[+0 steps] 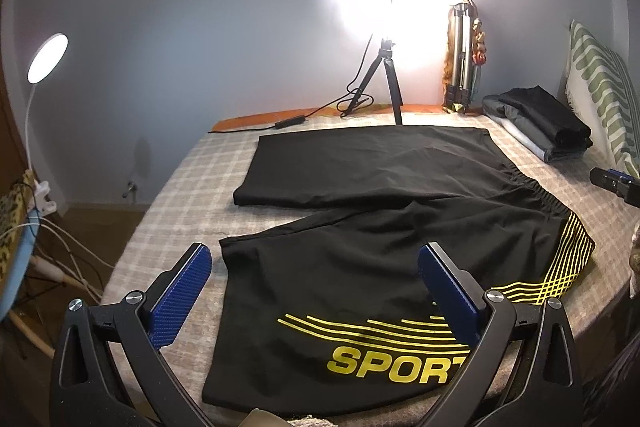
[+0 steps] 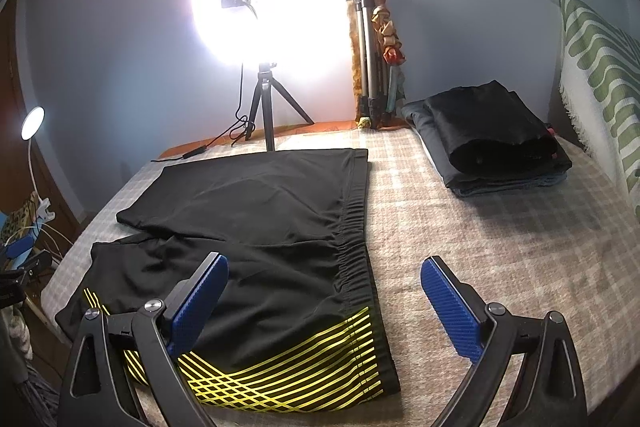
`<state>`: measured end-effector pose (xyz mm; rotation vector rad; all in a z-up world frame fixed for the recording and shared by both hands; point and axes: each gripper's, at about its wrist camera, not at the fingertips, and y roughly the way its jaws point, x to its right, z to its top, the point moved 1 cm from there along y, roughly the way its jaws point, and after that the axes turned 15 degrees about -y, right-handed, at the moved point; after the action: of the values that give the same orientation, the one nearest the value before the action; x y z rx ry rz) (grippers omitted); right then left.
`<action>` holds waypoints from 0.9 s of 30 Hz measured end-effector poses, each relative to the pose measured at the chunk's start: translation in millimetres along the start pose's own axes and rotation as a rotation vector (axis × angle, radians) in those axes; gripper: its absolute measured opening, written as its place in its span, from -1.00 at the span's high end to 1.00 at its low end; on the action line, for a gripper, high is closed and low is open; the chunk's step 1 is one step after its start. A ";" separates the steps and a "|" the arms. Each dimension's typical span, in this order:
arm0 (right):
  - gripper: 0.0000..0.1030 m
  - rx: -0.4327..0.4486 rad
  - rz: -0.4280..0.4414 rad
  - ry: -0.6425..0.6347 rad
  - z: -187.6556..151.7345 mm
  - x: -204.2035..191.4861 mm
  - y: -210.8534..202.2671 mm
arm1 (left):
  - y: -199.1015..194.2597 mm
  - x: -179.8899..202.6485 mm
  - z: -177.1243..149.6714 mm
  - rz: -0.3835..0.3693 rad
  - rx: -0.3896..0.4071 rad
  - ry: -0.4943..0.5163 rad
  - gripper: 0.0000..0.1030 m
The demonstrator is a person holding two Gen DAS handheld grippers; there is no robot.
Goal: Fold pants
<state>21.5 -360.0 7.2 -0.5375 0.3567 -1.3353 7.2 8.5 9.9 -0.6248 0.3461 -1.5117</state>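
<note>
Black sport shorts (image 1: 380,227) with yellow stripes and a yellow "SPORT" print lie spread flat on the checked bed cover, both legs pointing left and the waistband at the right; they also show in the right wrist view (image 2: 256,227). My left gripper (image 1: 316,267) is open and empty, hovering over the near leg's hem. My right gripper (image 2: 324,279) is open and empty, hovering over the waistband's near corner, its right finger over bare cover. The right gripper's tip shows at the right edge of the left wrist view (image 1: 616,183).
A stack of folded dark clothes (image 2: 496,139) lies at the back right. A ring light on a small tripod (image 2: 264,107) and a folded tripod (image 2: 372,75) stand at the back wall. A green-striped pillow (image 2: 600,67) is far right. A desk lamp (image 1: 46,59) and cables hang off the left.
</note>
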 end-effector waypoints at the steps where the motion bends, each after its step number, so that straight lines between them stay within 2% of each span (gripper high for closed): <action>1: -0.91 0.000 0.000 0.001 0.0 0.1 0.2 | 0.3 0.1 -0.7 -0.001 -0.003 0.001 -0.99; 27: -0.91 -0.001 -0.002 0.003 -1.8 -0.3 1.1 | -5.7 13.2 -6.9 0.007 -0.003 0.005 -0.99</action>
<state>21.4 -359.9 5.1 -0.5371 0.3593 -1.3381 -0.8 -5.4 9.9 -0.6221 0.3540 -1.5062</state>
